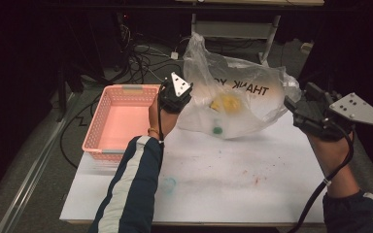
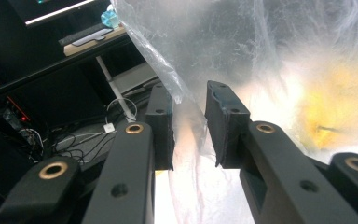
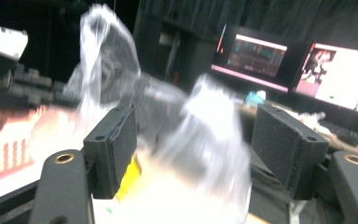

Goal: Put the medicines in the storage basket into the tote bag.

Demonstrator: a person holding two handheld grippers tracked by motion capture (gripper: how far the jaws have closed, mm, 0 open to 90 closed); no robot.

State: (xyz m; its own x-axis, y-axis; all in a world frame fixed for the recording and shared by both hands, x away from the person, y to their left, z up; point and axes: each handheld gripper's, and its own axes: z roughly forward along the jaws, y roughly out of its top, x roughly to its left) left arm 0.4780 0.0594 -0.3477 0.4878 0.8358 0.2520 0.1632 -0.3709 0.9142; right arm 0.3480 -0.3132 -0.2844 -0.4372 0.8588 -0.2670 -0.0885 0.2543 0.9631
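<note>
Two grippers flank a clear plastic bag (image 1: 238, 97) on a white table (image 1: 233, 179). At the far left of the high view, a pink slotted basket (image 1: 121, 119) sits at the table's left edge, its floor bare. Just right of it, the left gripper (image 1: 175, 92) is held up by a hand (image 1: 161, 119) in a dark sleeve with a white stripe, at the bag's left side. In the left gripper view its jaws stand a little apart with a fold of the bag's film (image 2: 186, 116) running between them; whether the pads press it I cannot tell. The bag rests on the table's far half, its top bunched upward, with reversed "THANK YOU" lettering, a yellow lump (image 1: 226, 103) and a small green object (image 1: 217, 130) inside. At the right, the right gripper (image 1: 296, 109) sits at the bag's right edge. In the right gripper view (image 3: 191, 140) its jaws are wide apart, blurred film between them, gripping nothing.
</note>
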